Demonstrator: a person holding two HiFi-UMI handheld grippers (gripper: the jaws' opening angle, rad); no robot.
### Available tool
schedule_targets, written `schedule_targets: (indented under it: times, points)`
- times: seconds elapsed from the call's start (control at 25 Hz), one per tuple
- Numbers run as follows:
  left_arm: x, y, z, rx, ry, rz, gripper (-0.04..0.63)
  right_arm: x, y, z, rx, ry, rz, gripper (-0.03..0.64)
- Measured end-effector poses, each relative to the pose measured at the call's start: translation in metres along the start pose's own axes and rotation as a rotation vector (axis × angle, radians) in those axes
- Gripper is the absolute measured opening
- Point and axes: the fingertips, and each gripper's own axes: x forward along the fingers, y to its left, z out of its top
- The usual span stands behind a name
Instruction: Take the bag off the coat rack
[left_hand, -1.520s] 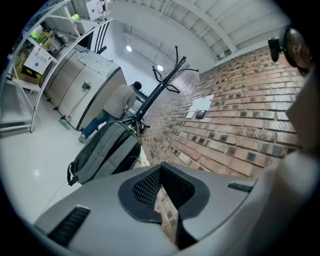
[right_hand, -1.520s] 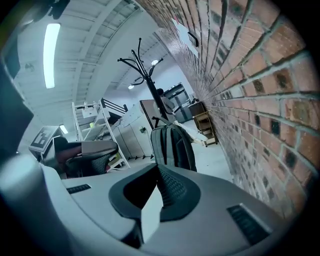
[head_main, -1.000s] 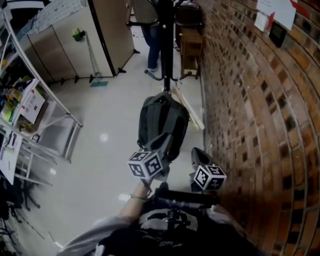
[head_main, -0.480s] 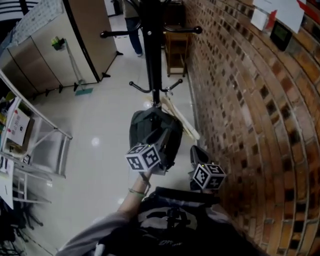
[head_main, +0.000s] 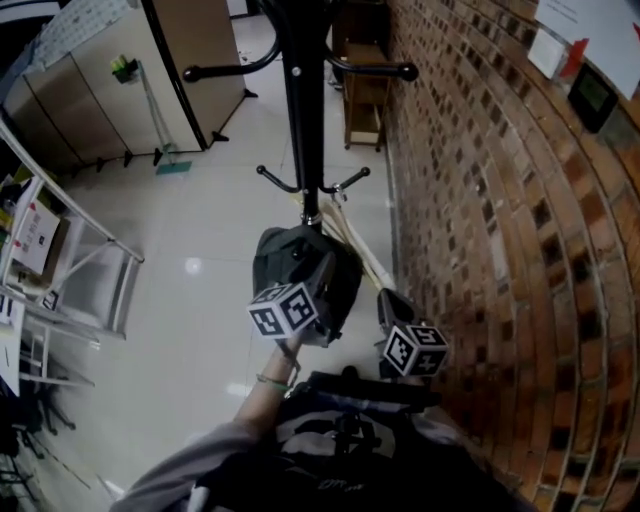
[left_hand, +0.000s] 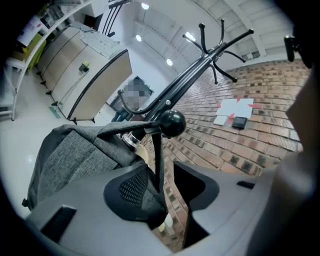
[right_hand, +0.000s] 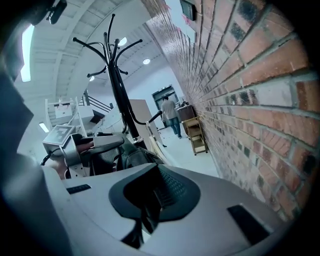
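Note:
A dark grey backpack (head_main: 300, 272) hangs low on the black coat rack (head_main: 298, 110), close to the brick wall. My left gripper (head_main: 322, 275) is at the bag's top. In the left gripper view its jaws (left_hand: 160, 175) are opening. The bag's thin black strap (left_hand: 157, 155) runs down between them from a round hook knob (left_hand: 172, 122), with a gap to the right pad. Grey bag fabric (left_hand: 70, 155) fills the left side. My right gripper (head_main: 393, 303) hangs beside the bag near the wall. Its jaws (right_hand: 150, 200) are shut with nothing in them.
A brick wall (head_main: 500, 200) runs along the right. Pale wooden slats (head_main: 358, 252) lean at the rack's foot. A small wooden stand (head_main: 365, 95) sits further back by the wall. A metal frame rack (head_main: 90, 280) and cabinets (head_main: 110, 90) stand left. A person (right_hand: 170, 112) stands far off.
The head view has swung so that more of the rack's hooks show. The bag and my left gripper sit slightly further left. The person at the back has left the head view.

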Motion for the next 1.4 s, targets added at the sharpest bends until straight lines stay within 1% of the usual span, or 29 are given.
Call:
schedule_targets:
  times: [0.12, 0.28, 0.44, 0.48, 0.56, 0.76, 0.8, 0.88, 0.96, 1.0, 1.12, 1.2, 1.28, 1.4]
  points:
    - [0.007, 0.002, 0.01, -0.013, -0.037, 0.027, 0.156, 0.005, -0.002, 0.009, -0.021, 0.015, 0.026, 0.0]
    - [0.018, 0.0, 0.019, -0.018, -0.074, 0.044, 0.156, 0.012, -0.008, 0.008, -0.029, 0.036, 0.061, 0.0]
    - [0.023, -0.002, 0.028, 0.014, -0.122, 0.073, 0.155, 0.014, -0.016, 0.011, -0.031, 0.044, 0.066, 0.0]
    - [0.022, 0.0, 0.029, 0.017, -0.131, 0.084, 0.144, 0.014, -0.017, 0.012, -0.031, 0.047, 0.065, 0.0]
    - [0.022, 0.004, 0.029, 0.005, -0.148, 0.091, 0.057, 0.015, -0.021, 0.014, -0.027, 0.049, 0.072, 0.0]
    - [0.024, 0.002, 0.031, 0.004, -0.153, 0.036, 0.049, 0.019, -0.031, 0.012, -0.015, 0.056, 0.072, 0.0]
    - [0.024, 0.001, 0.032, -0.015, -0.155, 0.018, 0.047, 0.019, -0.031, 0.012, -0.014, 0.059, 0.071, 0.0]
    - [0.022, -0.002, 0.036, -0.087, -0.164, -0.008, 0.041, 0.02, -0.03, 0.012, -0.008, 0.059, 0.077, 0.0]
    - [0.02, -0.006, 0.041, -0.151, -0.171, -0.016, 0.04, 0.022, -0.03, 0.011, -0.006, 0.056, 0.085, 0.0]
    - [0.018, -0.008, 0.042, -0.168, -0.173, -0.018, 0.038, 0.022, -0.03, 0.01, -0.004, 0.056, 0.086, 0.0]
    - [0.01, -0.015, 0.049, -0.202, -0.181, -0.032, 0.038, 0.024, -0.029, 0.011, -0.002, 0.055, 0.092, 0.0]
    - [0.005, -0.023, 0.054, -0.22, -0.185, -0.057, 0.037, 0.024, -0.028, 0.012, -0.005, 0.054, 0.093, 0.0]
    - [0.001, -0.032, 0.055, -0.247, -0.183, -0.087, 0.037, 0.025, -0.03, 0.012, -0.001, 0.048, 0.086, 0.0]
    - [-0.006, -0.039, 0.056, -0.27, -0.169, -0.102, 0.037, 0.024, -0.031, 0.013, 0.006, 0.041, 0.073, 0.0]
